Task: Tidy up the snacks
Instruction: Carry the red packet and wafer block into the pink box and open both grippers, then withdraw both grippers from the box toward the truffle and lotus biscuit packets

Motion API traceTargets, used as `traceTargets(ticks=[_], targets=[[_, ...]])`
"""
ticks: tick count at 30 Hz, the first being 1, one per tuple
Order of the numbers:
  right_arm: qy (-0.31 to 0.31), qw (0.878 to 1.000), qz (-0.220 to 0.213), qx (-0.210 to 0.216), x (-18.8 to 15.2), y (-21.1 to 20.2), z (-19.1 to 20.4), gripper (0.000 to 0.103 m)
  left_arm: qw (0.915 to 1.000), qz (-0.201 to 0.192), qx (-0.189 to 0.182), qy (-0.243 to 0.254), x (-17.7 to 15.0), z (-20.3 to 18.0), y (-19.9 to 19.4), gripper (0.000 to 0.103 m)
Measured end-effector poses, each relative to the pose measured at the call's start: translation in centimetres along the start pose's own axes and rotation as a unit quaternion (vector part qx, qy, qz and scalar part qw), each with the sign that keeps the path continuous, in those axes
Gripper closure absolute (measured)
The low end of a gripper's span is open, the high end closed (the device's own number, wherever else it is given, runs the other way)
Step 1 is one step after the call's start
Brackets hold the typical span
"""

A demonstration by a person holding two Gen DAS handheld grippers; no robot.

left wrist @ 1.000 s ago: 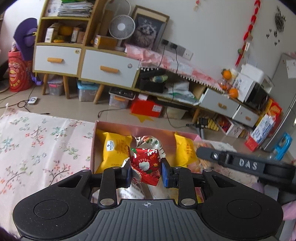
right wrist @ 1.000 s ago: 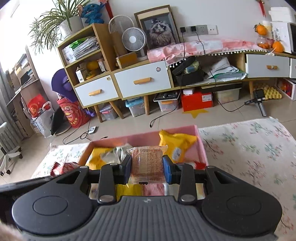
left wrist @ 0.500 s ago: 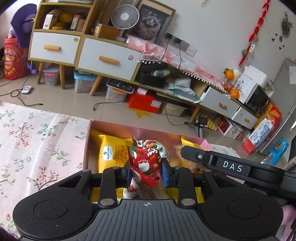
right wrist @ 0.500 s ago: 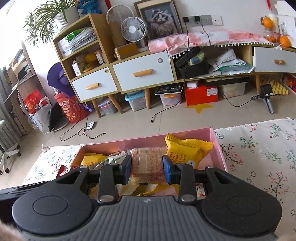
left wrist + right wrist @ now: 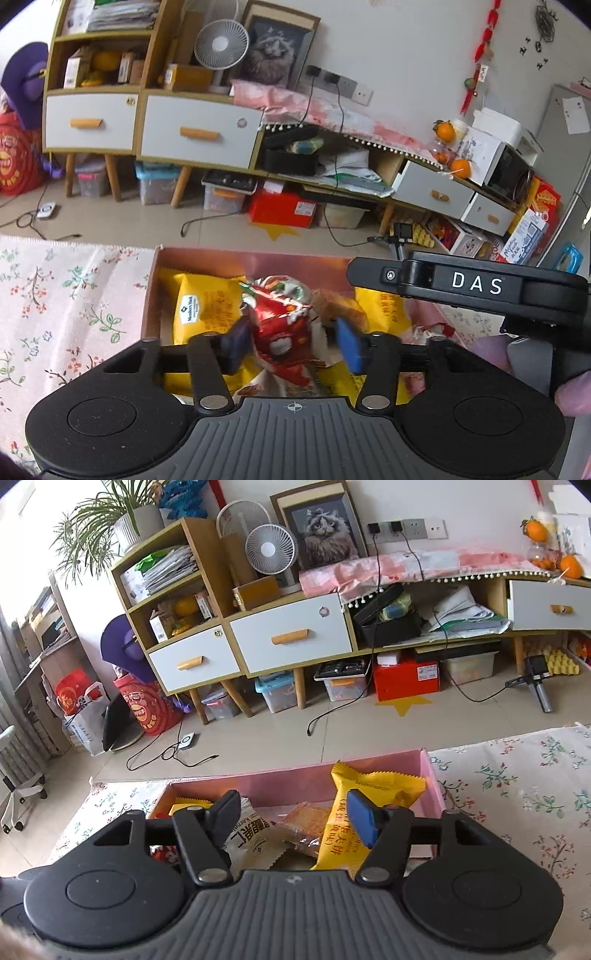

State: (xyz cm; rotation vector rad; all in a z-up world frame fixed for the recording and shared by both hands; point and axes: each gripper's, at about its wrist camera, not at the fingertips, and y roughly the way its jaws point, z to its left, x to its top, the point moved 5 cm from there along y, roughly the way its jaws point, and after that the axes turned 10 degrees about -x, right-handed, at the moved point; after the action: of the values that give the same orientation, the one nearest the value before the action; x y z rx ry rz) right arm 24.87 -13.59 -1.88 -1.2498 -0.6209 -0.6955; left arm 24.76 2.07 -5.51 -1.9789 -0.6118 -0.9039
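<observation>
A pink box [image 5: 258,260] on the flowered cloth holds several snack packs. My left gripper [image 5: 291,343] hovers over it with its jaws opening. A red snack pack [image 5: 280,332] stands between the pads, and the blue right pad is clear of it. A yellow pack [image 5: 199,310] lies to its left. My right gripper [image 5: 293,821] also has its jaws opening above the pink box [image 5: 295,779]. Nothing is pressed between its pads. Below them lie a clear biscuit packet [image 5: 303,823], a white packet [image 5: 255,834] and a yellow pack [image 5: 369,805]. The right gripper's body [image 5: 469,284] crosses the left wrist view.
Flowered tablecloth [image 5: 55,295] lies on both sides of the box, also as tablecloth [image 5: 517,794]. Beyond the table edge is tiled floor with cables, storage bins and a low drawer cabinet [image 5: 288,638]. A person's fingers [image 5: 572,395] show at the right edge.
Both pairs of jaws have spread apart. The red pack is no longer pinched by the left pads. The biscuit packet has left the right pads and lies in the box.
</observation>
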Motion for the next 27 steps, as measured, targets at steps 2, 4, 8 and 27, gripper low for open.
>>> traceTargets(ticks=[2,4,8,27], targets=[[0.004,1.0,0.001,-0.003,0.1,-0.1,-0.2,0.036,1.0,-0.003,0.006,0.002,0.1,-0.3,-0.4,0.038],[0.002,1.0,0.001,-0.008,0.1,-0.5,-0.4,0.034,0.9999,-0.003,0.009,0.004,0.1,-0.6,-0.8,0.033],[-0.005,1.0,-0.002,-0.019,-0.1,-1.6,-0.7,0.024,0.9998,-0.002,0.017,0.005,0.0,-1.0,-2.1,0.023],[-0.025,0.997,0.026,-0.067,-3.3,-7.8,-1.8,0.0,0.9941,0.052,0.094,0.007,-4.3,-2.0,-10.4,0.003]])
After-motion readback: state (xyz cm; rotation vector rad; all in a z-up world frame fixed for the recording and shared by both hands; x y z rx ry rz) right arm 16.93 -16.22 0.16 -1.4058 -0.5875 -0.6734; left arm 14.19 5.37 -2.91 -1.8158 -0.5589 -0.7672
